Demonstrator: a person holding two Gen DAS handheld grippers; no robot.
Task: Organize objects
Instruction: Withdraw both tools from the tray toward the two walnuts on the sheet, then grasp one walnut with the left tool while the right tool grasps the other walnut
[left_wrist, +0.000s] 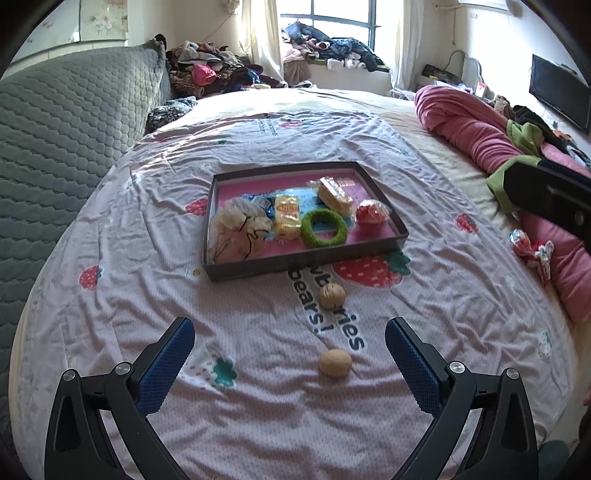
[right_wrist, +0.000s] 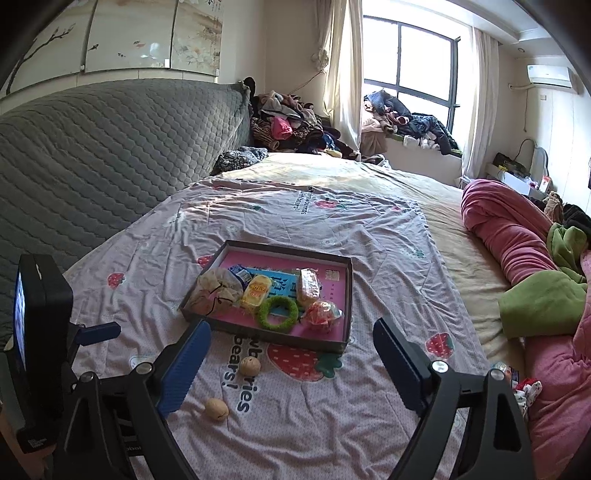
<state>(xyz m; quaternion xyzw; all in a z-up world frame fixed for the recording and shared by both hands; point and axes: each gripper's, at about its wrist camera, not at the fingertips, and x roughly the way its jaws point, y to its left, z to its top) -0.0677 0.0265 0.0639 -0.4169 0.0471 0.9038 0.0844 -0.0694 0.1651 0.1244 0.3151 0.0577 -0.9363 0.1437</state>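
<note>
A dark shallow tray with a pink floor lies on the bedsheet and holds a green ring, wrapped snacks and a pale drawstring bag. Two walnuts lie on the sheet in front of it, the far walnut and the near walnut. My left gripper is open and empty, just above the sheet, with the near walnut between its fingers. My right gripper is open and empty, in front of the tray; both walnuts lie near its left finger.
A wrapped candy lies at the sheet's right edge beside a pink duvet. A grey quilted headboard stands at the left. Clothes are piled at the far end by the window. The left gripper's body shows at left in the right wrist view.
</note>
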